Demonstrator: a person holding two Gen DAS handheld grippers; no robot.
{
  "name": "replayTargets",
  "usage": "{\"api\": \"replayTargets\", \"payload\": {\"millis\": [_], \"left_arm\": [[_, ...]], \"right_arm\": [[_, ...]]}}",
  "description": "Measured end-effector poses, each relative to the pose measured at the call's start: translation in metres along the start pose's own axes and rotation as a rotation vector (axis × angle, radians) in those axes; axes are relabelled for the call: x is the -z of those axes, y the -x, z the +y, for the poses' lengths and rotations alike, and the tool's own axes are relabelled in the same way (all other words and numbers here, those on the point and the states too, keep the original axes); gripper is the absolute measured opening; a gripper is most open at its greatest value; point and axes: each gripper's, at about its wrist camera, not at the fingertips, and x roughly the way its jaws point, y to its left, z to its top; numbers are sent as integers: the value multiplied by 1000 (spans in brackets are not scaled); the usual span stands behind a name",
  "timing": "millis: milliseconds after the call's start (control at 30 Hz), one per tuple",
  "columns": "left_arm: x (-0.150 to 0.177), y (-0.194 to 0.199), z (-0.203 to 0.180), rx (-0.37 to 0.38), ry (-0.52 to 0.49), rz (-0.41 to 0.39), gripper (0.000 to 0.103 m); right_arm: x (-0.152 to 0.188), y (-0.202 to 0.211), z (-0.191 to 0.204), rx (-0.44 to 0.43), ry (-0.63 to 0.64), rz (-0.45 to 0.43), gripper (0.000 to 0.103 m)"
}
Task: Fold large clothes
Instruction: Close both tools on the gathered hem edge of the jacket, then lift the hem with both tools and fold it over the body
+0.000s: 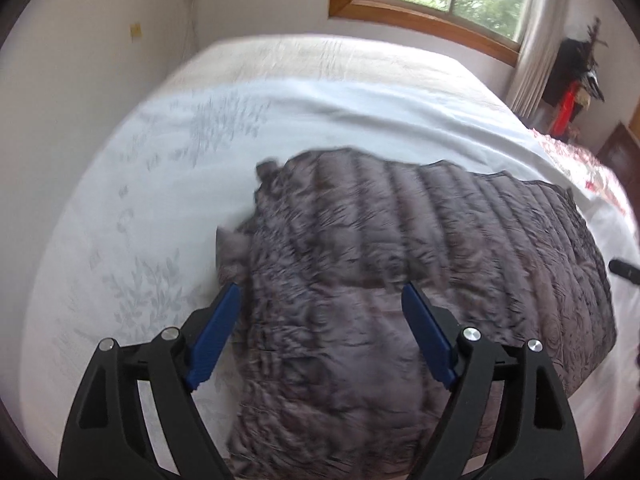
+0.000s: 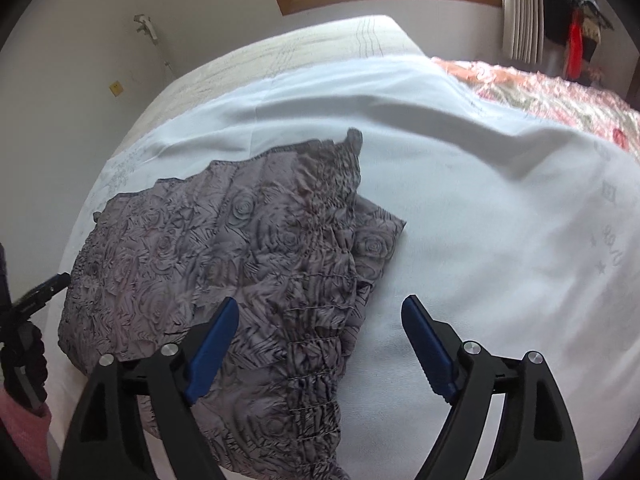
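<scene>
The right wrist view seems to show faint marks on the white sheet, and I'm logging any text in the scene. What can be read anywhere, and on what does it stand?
No text can be read for certain.
White bed sheet: faint grey marks and stars at its right edge, too pale and warped to read.
Grey rose-embossed quilted garment: pattern only, no label showing.
Small yellow wall plate: no legible marking.

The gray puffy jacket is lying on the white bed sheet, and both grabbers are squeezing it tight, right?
Not quite. The gray puffy jacket does lie on the white bed sheet, but neither grabber squeezes it: the left gripper and the right gripper stand open, as both wrist views show.
</scene>
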Motion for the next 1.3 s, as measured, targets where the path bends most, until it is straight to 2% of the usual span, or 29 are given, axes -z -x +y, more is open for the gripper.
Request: {"api": "replayTargets", "payload": {"millis": [133, 300, 433, 567, 667, 733, 767, 800, 833, 867, 900, 933, 967, 1033, 1100, 1167, 1200, 1267, 1300], "left_arm": [[-2, -22, 33, 118, 111, 93, 82], [1, -43, 58, 256, 204, 144, 84], [2, -58, 63, 311, 222, 176, 86], [0, -67, 61, 321, 205, 186, 90], [-2, -71, 56, 316, 192, 193, 91], [-5, -72, 54, 312, 182, 195, 90], [-5, -71, 52, 306, 176, 192, 78], [-5, -69, 52, 310, 174, 185, 71], [-6, -67, 52, 314, 175, 183, 59], [-7, -64, 51, 312, 176, 173, 45], [-8, -61, 48, 311, 177, 163, 38], [-9, -58, 49, 313, 183, 156, 25], [-10, -55, 51, 323, 198, 146, 16], [-11, -52, 53, 335, 223, 139, 12], [-11, -53, 53, 313, 229, 146, 17], [-11, -55, 52, 273, 246, 154, 35], [-10, -54, 57, 266, 247, 154, 39], [-10, -48, 63, 232, 246, 144, 60], [-7, -44, 69, 222, 246, 135, 66]], "right_arm": [[-2, -15, -10, -42, -28, 53, 84], [-6, -32, -22, -102, -79, 104, 85], [-10, -42, -23, -148, -96, 135, 86], [-12, -54, -22, -208, -108, 168, 86], [-14, -56, -15, -217, -84, 172, 78], [-15, -56, -12, -235, -83, 172, 62], [-15, -54, -10, -243, -77, 169, 58], [-16, -53, -8, -247, -70, 166, 50], [-16, -50, -5, -251, -63, 158, 42], [-16, -48, -3, -257, -59, 151, 38], [-16, -45, -3, -266, -59, 145, 32], [-16, -42, -2, -278, -61, 140, 27], [-17, -39, -2, -288, -63, 135, 26], [-16, -37, -1, -286, -56, 131, 25], [-16, -38, 0, -272, -51, 134, 26], [-16, -40, 2, -262, -47, 136, 27], [-16, -41, 4, -259, -46, 138, 29], [-19, -39, 0, -259, -47, 141, 31], [-19, -41, 0, -257, -46, 144, 33]]}}
